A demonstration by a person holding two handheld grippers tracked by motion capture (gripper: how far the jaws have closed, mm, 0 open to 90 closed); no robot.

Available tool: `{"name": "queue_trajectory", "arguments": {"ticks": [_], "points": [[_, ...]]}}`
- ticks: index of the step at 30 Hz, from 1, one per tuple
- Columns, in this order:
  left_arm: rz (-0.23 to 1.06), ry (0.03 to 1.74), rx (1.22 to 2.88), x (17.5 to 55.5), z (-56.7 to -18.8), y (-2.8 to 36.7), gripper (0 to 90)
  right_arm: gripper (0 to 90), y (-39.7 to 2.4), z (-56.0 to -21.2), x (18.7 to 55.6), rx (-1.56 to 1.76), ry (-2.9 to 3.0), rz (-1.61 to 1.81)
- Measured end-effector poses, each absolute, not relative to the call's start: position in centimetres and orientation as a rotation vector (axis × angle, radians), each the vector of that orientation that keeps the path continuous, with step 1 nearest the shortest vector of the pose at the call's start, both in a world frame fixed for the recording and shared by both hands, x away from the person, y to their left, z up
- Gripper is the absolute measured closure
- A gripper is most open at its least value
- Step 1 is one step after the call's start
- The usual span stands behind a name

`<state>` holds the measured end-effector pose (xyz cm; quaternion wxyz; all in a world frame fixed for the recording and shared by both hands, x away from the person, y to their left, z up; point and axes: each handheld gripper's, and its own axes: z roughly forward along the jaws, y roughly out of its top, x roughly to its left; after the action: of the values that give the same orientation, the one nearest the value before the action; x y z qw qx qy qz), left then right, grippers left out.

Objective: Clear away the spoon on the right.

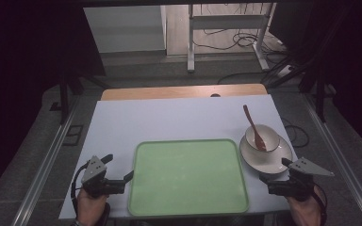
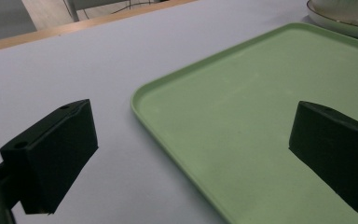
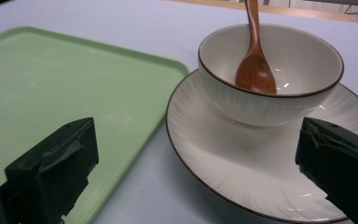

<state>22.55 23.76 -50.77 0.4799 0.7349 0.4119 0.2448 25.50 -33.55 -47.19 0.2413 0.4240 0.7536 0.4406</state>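
Dim high view with black corners; sharper, evenly lit close views.

Grey floor (image 1: 136, 70) w/ cables (image 1: 245, 40), metal stand (image 1: 226, 23), wood table edge (image 1: 184, 92) behind.

Premises present as a laboratory or test workspace, not a domestic room. A white rectangular tabletop (image 1: 179, 117) on a wooden board stands on grey flooring between metal floor rails (image 1: 42, 174). Behind it, loose black cables (image 1: 235, 40) trail around a white metal-framed stand (image 1: 226, 28). Surroundings are dark and unfurnished. Staged tableware, a pale green plastic tray (image 1: 188, 176), sits centrally.
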Motion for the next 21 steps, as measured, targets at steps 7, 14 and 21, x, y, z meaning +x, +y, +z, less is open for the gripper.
{"name": "queue_trajectory", "arguments": {"ticks": [7, 14, 21], "points": [[0.598, 1.013, 1.785, 22.52, -50.75, 23.89, 0.2, 0.0, -33.63, -47.23, 25.50, 1.164, 2.045, 1.168], [0.596, 1.007, 1.768, 22.44, -50.71, 23.96, 0.2, 0.0, -34.07, -47.25, 25.57, 1.181, 2.030, 1.171], [0.599, 1.010, 1.761, 22.41, -50.70, 24.02, 0.1, 0.0, -33.98, -47.22, 25.75, 1.183, 2.035, 1.137]]}}
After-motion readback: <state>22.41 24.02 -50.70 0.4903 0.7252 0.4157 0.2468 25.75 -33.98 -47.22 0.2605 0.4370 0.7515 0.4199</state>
